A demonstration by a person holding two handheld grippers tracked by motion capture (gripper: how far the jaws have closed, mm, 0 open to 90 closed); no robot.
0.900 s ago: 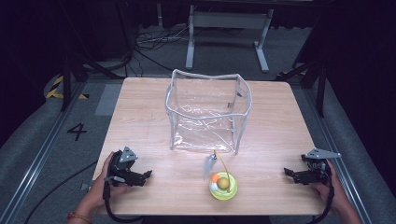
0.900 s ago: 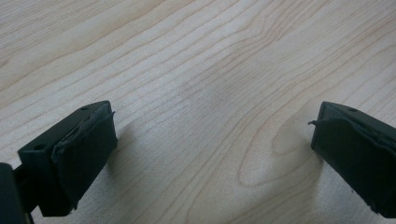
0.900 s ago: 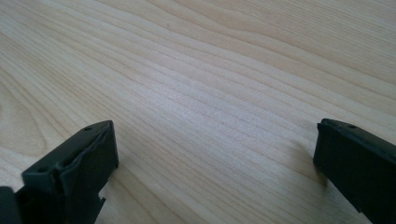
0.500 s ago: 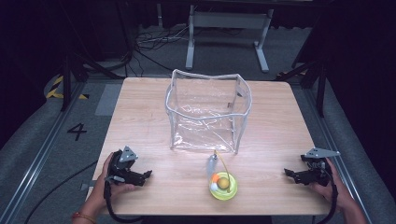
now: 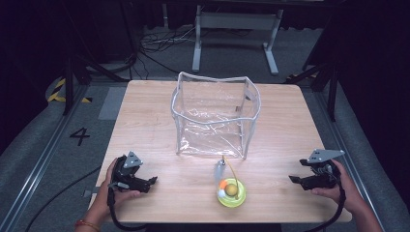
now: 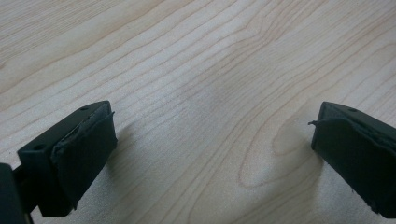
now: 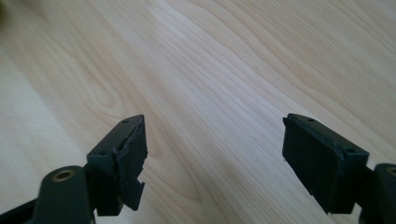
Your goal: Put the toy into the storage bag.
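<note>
Left gripper [image 5: 151, 181]: I have it low at the lower left of the high view, resting near the desk's front edge, jaws wide apart and empty. In the left gripper view there is bare wood grain between them, so nothing is caught.

Right gripper [image 5: 293, 179]: mirrored at the lower right, jaws also spread with nothing between. The right gripper view shows plain wood across the gap. I'd say both are parked wide so either can go in first.

Yellow dish [image 5: 231, 194]: sits at the lower centre of the high view, between my two grippers and well apart from each. It looks like a shallow lime-yellow disc.

Ball [image 5: 232, 189]: a small yellowish ball lies in the dish, with an orange-and-white bit just beside it; too small for me to name that bit.

Stick [image 5: 220, 170]: a pale slim piece runs from the dish up toward the bag; I cannot tell what it is.

Clear bag [image 5: 212, 123]: stands upright in the middle of the frame, mouth open upward, just behind the dish. My guess is it is propped open so things can drop straight in.

Desk [image 5: 145, 121]: light wood, otherwise bare around the grippers.

Step in hand: nothing gripped yet; I judge the reach toward the dish comes first.
</note>
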